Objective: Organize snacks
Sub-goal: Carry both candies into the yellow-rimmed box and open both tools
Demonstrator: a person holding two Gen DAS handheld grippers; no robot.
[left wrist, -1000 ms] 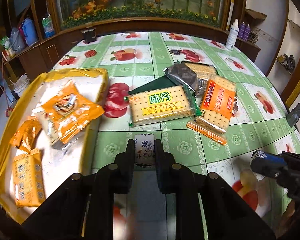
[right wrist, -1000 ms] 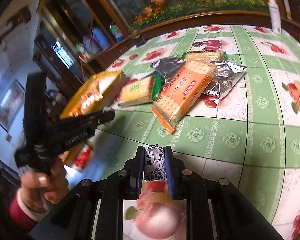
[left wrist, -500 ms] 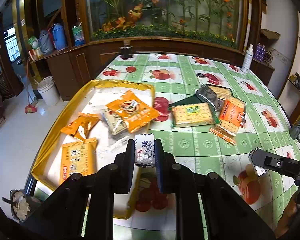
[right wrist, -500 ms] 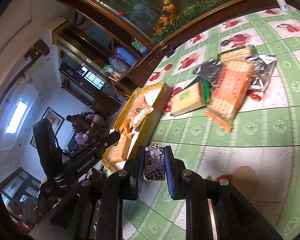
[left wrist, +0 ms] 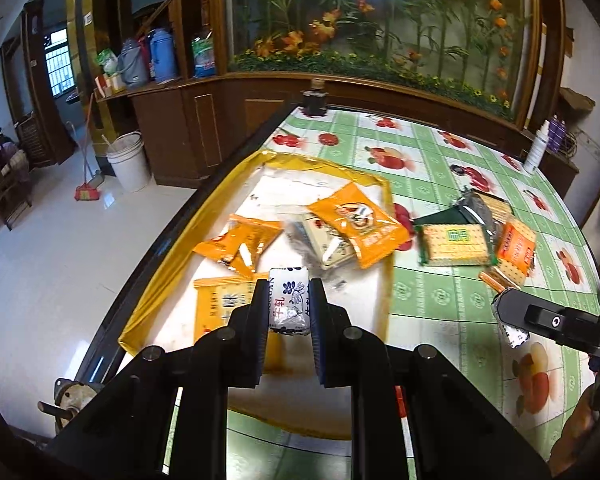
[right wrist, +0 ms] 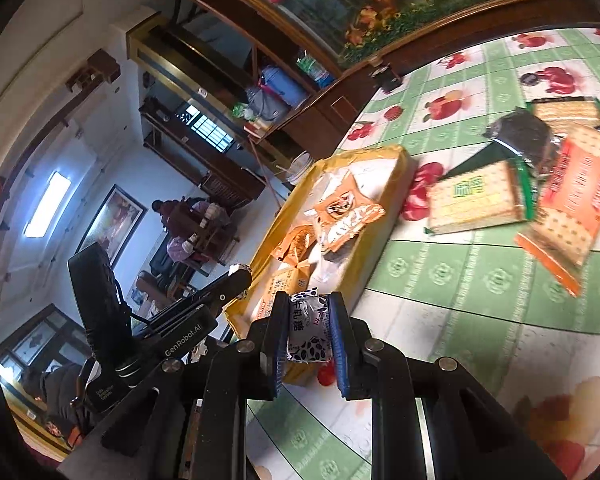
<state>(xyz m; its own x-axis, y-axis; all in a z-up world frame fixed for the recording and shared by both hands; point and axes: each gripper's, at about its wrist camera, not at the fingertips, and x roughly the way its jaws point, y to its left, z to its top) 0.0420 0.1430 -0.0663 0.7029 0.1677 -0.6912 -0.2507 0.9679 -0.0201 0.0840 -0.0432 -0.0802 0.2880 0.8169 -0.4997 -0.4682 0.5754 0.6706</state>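
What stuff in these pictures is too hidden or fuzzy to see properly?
- Left wrist view: the flat orange packet in the yellow tray is half hidden behind the left gripper.
- Left wrist view: the candy in the right gripper is mostly covered by its fingers.
- Right wrist view: the orange cracker pack is motion-blurred, its print unreadable.

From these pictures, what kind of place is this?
Probably a home's living or dining room: a table under a fruit-print cloth, a wooden cabinet with thermos flasks, and a broom beside a bucket.
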